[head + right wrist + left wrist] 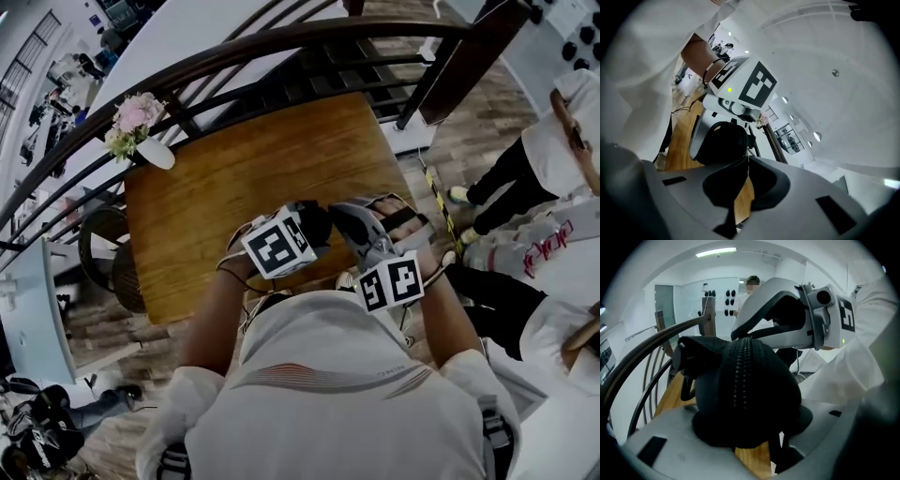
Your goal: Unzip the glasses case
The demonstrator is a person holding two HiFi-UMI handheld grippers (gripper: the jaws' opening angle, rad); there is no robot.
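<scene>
Only the left gripper view showed the zipper [739,376] on the glasses case [776,394], which was clamped in the wide-spread left gripper [751,427]. The right gripper [746,157] was closed tight, its pinch unclear.

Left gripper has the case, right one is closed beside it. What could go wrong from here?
1. The left gripper holds the rounded case by its sides, above the table; a tug on the zipper could twist it loose.
2. The right gripper is shut at the case's end, but whether it grips anything is unclear; it may come away empty.
3. Both work at the table's near edge; a dropped case might miss it.
</scene>
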